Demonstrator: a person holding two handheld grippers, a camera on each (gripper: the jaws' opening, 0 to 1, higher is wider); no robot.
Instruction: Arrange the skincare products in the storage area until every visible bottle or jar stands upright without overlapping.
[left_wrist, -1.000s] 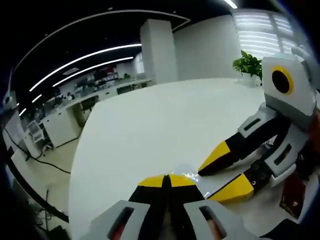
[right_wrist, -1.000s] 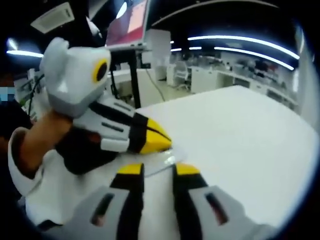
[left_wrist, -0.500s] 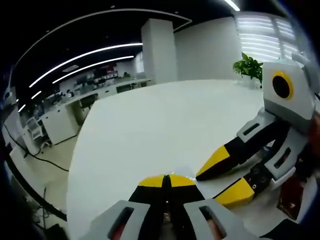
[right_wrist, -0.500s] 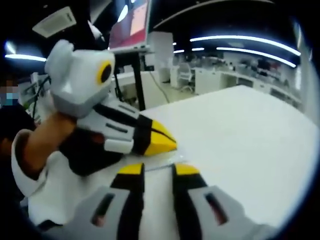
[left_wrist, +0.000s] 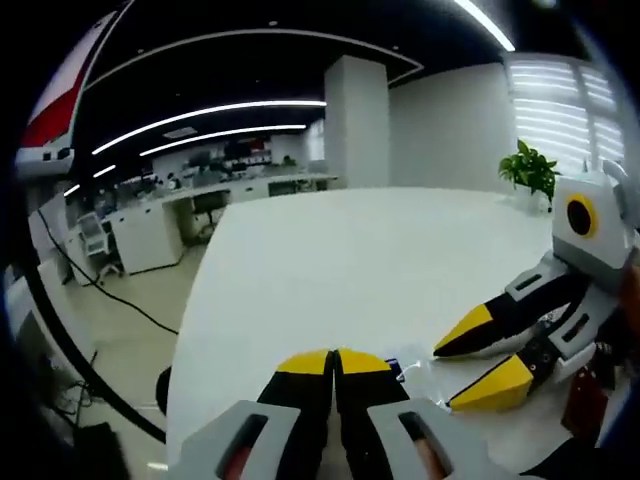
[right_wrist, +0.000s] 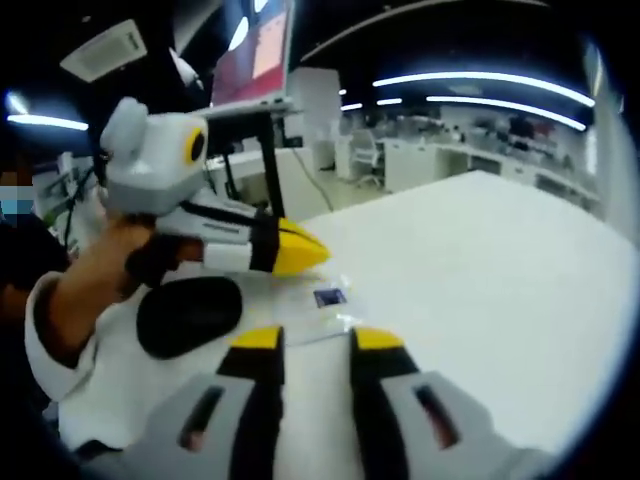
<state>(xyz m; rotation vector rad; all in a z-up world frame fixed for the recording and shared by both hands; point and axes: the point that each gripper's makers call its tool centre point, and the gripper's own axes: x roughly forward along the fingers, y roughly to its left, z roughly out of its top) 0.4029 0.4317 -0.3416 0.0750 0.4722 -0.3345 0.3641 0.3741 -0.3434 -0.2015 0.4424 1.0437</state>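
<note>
White surface: a broad white worktop (left_wrist: 330, 260) carries the scene, with an open office behind it.
Left hand-held gripper: the left hand-held gripper (left_wrist: 334, 362) has its yellow-tipped jaws pressed together with nothing between them; in the right gripper view it (right_wrist: 300, 247) comes in from the left, tips together, above the worktop's near edge.
Right hand-held gripper: the right hand-held gripper (right_wrist: 310, 338) has its jaws parted with nothing between them; in the left gripper view it (left_wrist: 495, 350) enters from the right, also parted.
Task's thing: one small clear packet with a dark blue label (right_wrist: 329, 298) lies flat on the worktop near its near edge, just ahead of the right jaws and just below the left tips; in the left gripper view it (left_wrist: 410, 372) lies between the two grippers.
Bottles or jars: I cannot make out any upright bottle or jar.
Other item: a dark red object (left_wrist: 583, 404) sits by the worktop's right edge, too blurred to name.
Count: two grippers, one clear packet, one dark red object, one potted plant (left_wrist: 532, 170) at the far edge.
Risk: the flat, thin packet may slide away under a jaw tip rather than lift, and closed left jaws cannot grip it.
Risk: both grippers converge on one spot, so the tips may knock together.
</note>
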